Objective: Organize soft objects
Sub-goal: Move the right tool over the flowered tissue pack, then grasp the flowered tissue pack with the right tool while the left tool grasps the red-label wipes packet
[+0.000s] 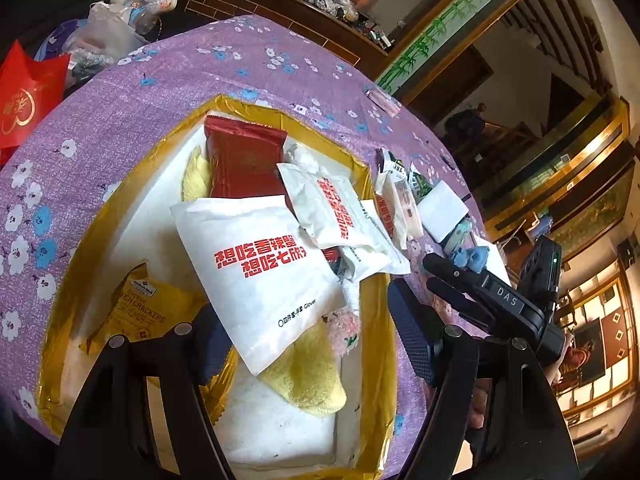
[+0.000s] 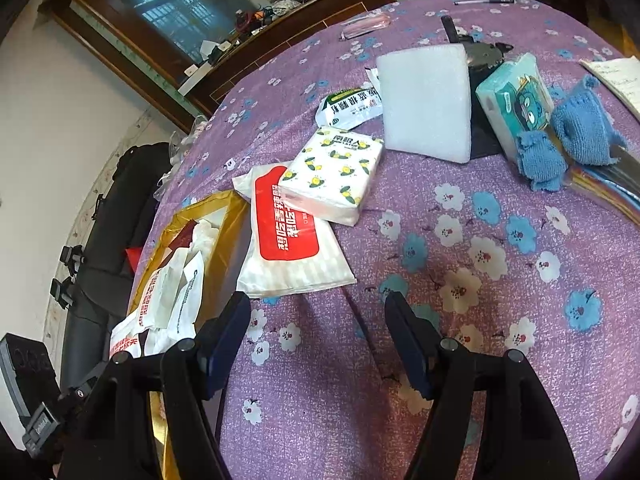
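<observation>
A gold-rimmed box (image 1: 362, 168) holds a red packet (image 1: 244, 156), white paper bags with red print (image 1: 256, 264), a yellow towel (image 1: 308, 376), a pink plush piece (image 1: 344, 328) and a yellow cracker pack (image 1: 140, 312). My left gripper (image 1: 308, 344) is open and empty, low over the box. My right gripper (image 2: 316, 336) is open and empty above the purple cloth. Ahead of it lie a red-and-white tissue pack (image 2: 288, 240), a flower-print tissue pack (image 2: 332, 172), a white foam pad (image 2: 426, 100), a teal tissue pack (image 2: 512, 96) and blue knitted pieces (image 2: 580, 128).
The round table has a purple flowered cloth (image 2: 460, 260). A green-white sachet (image 2: 348, 108), a pen (image 2: 484, 1) and a notepad (image 2: 616, 72) lie farther back. The box (image 2: 236, 208) sits left of the right gripper. Bags (image 1: 108, 28) stand beyond the table.
</observation>
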